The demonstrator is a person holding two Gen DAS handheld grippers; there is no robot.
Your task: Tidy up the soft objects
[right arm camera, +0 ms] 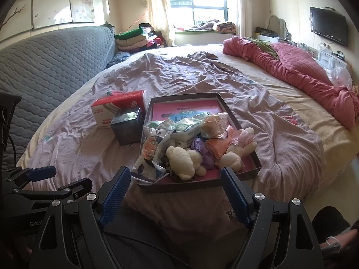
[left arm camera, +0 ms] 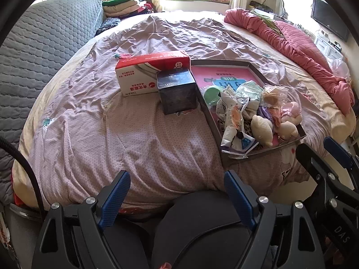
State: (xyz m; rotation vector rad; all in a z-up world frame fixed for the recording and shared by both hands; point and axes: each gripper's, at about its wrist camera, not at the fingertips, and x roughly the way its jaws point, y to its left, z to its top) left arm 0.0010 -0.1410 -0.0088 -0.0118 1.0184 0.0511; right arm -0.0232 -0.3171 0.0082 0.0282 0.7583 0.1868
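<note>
Left wrist view shows the left tongs (left arm camera: 177,192) spread wide and holding nothing, hanging over the near edge of the bed (left arm camera: 89,134), short of the shallow tray (left arm camera: 208,121); the right tongs (right arm camera: 176,190) are likewise wide and empty, poised just before the tray's near rim, likely so either can drop onto the pile. Inside the tray, heaped at its near end, lie the soft objects (right arm camera: 193,143): two cream plush toys for certain, a pink-dressed one, a purple cloth piece, an orange one, and several crinkled plastic packets I cannot count exactly. A pink printed sheet (right arm camera: 186,109) lines the tray's far end, which is bare of goods. Just left of the tray stand two boxes: one small dark box (left arm camera: 177,92) touching the tray wall, one red-and-white carton (left arm camera: 143,71) behind it. The heap in one tray fits both things gathered and things waiting to be sorted out.
</note>
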